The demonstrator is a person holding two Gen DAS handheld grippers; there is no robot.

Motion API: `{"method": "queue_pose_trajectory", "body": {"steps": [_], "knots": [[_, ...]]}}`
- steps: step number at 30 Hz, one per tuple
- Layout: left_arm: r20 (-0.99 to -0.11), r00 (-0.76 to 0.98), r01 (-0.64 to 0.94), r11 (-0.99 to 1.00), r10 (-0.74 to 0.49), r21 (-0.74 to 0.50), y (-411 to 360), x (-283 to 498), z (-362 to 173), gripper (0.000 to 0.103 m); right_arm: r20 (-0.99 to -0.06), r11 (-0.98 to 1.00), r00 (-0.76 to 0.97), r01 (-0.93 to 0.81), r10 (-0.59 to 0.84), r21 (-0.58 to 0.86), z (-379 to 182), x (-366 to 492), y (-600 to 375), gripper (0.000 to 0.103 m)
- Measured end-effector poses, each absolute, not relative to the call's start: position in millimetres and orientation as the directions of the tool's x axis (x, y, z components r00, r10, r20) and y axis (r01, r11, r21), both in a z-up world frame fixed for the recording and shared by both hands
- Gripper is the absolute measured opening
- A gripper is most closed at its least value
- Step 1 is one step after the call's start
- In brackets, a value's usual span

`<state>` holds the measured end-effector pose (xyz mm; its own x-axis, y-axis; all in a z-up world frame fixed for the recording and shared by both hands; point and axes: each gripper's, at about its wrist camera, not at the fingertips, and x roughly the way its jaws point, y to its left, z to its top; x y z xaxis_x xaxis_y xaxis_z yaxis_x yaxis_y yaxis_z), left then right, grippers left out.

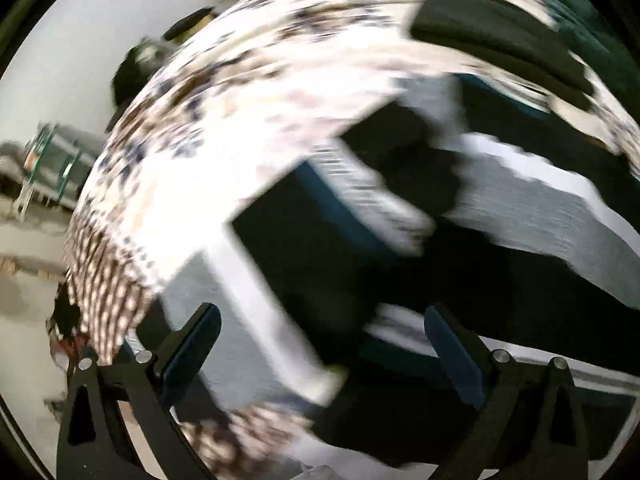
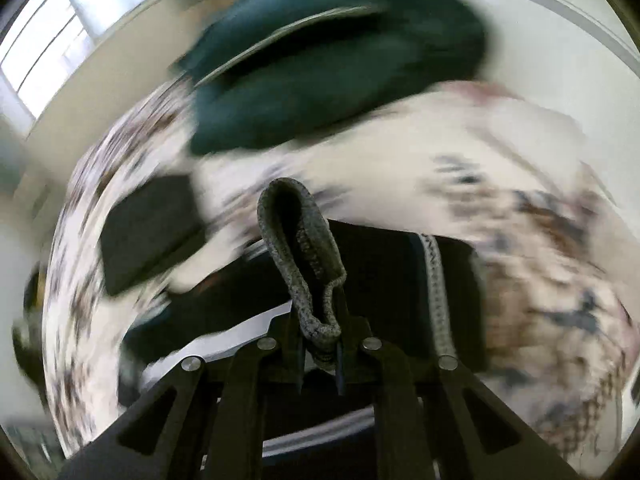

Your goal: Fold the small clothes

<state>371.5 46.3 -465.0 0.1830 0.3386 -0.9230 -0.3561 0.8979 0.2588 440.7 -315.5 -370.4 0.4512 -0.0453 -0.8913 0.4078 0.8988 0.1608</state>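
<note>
Both views are motion-blurred. My right gripper (image 2: 320, 344) is shut on a grey knitted edge (image 2: 304, 256) of a small garment that loops up out of the jaws. Below it lies a black-and-grey striped garment (image 2: 384, 276) on a patterned cloth (image 2: 500, 184). My left gripper (image 1: 320, 344) is open and empty, fingers wide apart, over the same black, grey and white striped garment (image 1: 532, 208) spread on the patterned cloth (image 1: 248, 92).
A dark green heap of clothes (image 2: 328, 72) lies at the far side of the patterned cloth. A dark folded piece (image 2: 148, 228) lies to the left; it also shows in the left wrist view (image 1: 492, 32). Floor and furniture (image 1: 44, 168) lie beyond the table's left edge.
</note>
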Motion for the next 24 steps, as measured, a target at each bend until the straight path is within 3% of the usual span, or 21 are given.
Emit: {"method": "queue_pose_trajectory", "body": {"steps": [6, 12, 14, 15, 16, 17, 18, 19, 24], "knots": [[-0.928, 0.149, -0.463, 0.853, 0.341, 0.240, 128, 353, -479, 0.103, -0.941, 0.982, 0.332, 0.187, -0.059, 0.005, -468, 489, -127, 0.011], [-0.941, 0.138, -0.509, 0.837, 0.309, 0.200, 165, 336, -483, 0.103, -0.952, 0.988, 0.265, 0.069, -0.152, -0.139, -523, 493, -58, 0.012], [-0.949, 0.134, -0.529, 0.831, 0.285, 0.175, 175, 326, -479, 0.103, -0.976, 0.992, 0.179, 0.038, -0.125, -0.120, -528, 490, -64, 0.014], [-0.952, 0.135, -0.542, 0.825, 0.274, 0.161, 180, 319, -476, 0.103, -0.984, 0.997, 0.159, 0.041, -0.078, -0.073, -523, 487, -72, 0.017], [-0.955, 0.135, -0.559, 0.816, 0.264, 0.147, 187, 310, -472, 0.103, -0.988, 0.998, 0.149, 0.051, -0.028, -0.021, -521, 484, -79, 0.035], [-0.956, 0.140, -0.584, 0.801, 0.258, 0.131, 194, 297, -468, 0.103, -0.988, 0.997, 0.152, 0.075, 0.009, 0.020, -512, 476, -94, 0.060], [-0.956, 0.144, -0.611, 0.783, 0.257, 0.119, 201, 282, -465, 0.103, -0.987, 0.996, 0.161, 0.090, 0.013, 0.028, -506, 470, -104, 0.069], [-0.957, 0.135, -0.627, 0.770, 0.258, 0.119, 203, 273, -465, 0.103, -0.985, 0.995, 0.175, 0.100, 0.000, 0.017, -500, 462, -114, 0.076], [-0.981, 0.024, -0.755, 0.646, 0.192, 0.108, 220, 199, -482, 0.103, -0.983, 0.992, 0.160, 0.101, -0.091, -0.075, -484, 414, -167, 0.078]]}}
